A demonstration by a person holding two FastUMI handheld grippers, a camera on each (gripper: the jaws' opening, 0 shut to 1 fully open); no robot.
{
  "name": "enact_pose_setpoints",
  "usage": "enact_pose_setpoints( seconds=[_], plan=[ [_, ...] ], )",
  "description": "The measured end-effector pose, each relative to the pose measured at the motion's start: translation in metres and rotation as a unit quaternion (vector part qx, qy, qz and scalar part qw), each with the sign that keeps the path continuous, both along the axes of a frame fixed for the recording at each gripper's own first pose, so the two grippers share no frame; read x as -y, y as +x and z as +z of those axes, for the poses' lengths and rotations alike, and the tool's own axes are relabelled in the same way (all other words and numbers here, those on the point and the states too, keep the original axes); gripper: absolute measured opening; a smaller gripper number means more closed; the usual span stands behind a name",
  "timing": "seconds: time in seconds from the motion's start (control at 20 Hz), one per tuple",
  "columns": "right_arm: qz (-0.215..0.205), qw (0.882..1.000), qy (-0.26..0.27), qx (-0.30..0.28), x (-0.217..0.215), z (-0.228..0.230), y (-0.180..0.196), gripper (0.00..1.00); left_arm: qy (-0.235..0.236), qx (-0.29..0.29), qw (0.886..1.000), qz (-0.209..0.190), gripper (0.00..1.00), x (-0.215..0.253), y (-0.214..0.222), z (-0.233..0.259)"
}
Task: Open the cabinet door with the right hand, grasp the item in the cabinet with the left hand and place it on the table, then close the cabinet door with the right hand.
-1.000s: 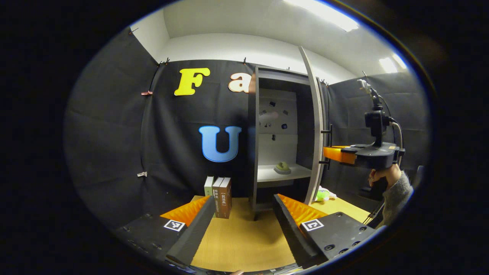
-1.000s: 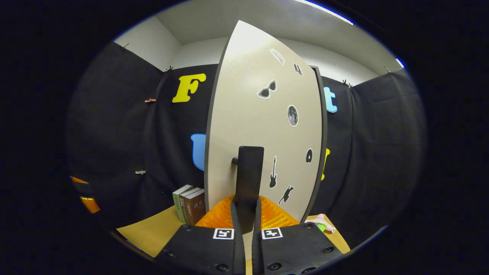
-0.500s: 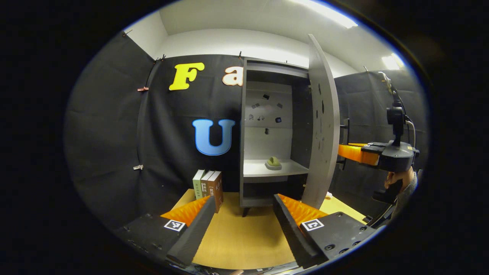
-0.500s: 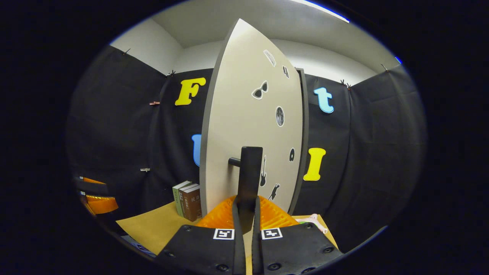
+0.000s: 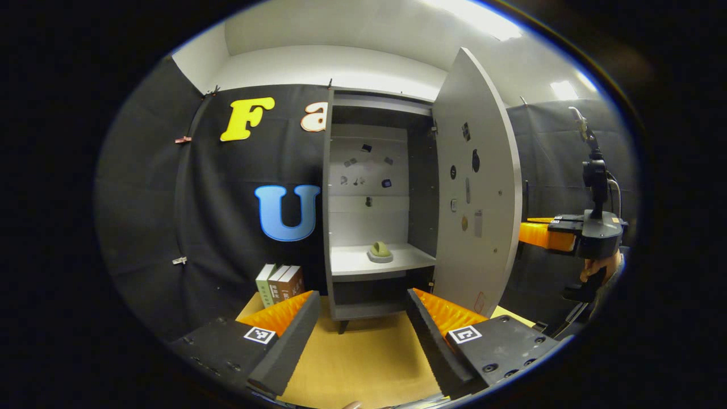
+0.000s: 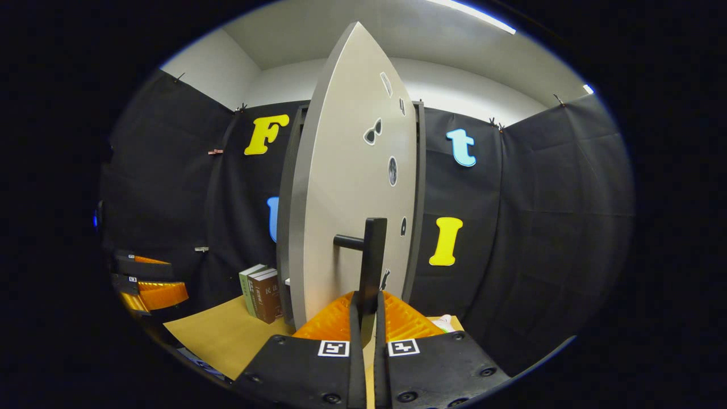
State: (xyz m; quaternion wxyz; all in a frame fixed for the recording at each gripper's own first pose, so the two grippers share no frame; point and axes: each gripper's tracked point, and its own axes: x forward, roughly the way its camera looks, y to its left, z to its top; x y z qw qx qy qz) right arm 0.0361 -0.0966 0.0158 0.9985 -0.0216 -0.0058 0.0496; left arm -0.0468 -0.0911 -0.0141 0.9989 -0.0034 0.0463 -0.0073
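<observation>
Right gripper [image 6: 363, 312] is pinched tight on the door handle [image 6: 372, 255], cabinet door [image 6: 352, 187] swung wide. Left gripper [image 5: 358, 324] hangs over the table [image 5: 363, 358], fingers spread apart, holding nothing. Beyond it, books [image 5: 278, 281] beside the cabinet [image 5: 369, 113]; deep inside, the small green item [image 5: 379, 250] sits on the shelf [image 5: 352, 264].

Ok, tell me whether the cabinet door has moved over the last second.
Yes. The door has swung further open: its free edge has moved right, away from the cabinet, leaving the shelf fully exposed. The right gripper is shut on its handle.
</observation>
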Motion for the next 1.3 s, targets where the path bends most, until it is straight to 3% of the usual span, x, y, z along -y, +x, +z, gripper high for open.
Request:
enact_pose_setpoints(
  seconds=[0.45, 0.85, 1.05, 1.3],
  plan=[
    [-0.060, 0.998, -0.023, -0.002, 0.059, -0.001, 0.000, 0.09, -0.003, 0.006, 0.998, -0.062, 0.95, 0.042, 0.037, -0.008],
    [-0.080, 0.997, -0.009, -0.004, 0.082, -0.002, -0.009, 0.06, 0.003, 0.001, 0.998, -0.058, 0.95, 0.028, 0.049, -0.009],
    [-0.122, 0.992, -0.027, -0.005, 0.099, -0.004, -0.033, 0.09, 0.011, 0.004, 0.997, -0.070, 0.95, 0.021, 0.054, -0.004],
    [-0.179, 0.983, -0.038, 0.005, 0.108, 0.006, -0.075, 0.05, 0.006, 0.014, 0.994, -0.109, 0.95, 0.024, 0.066, 0.006]
  ],
)
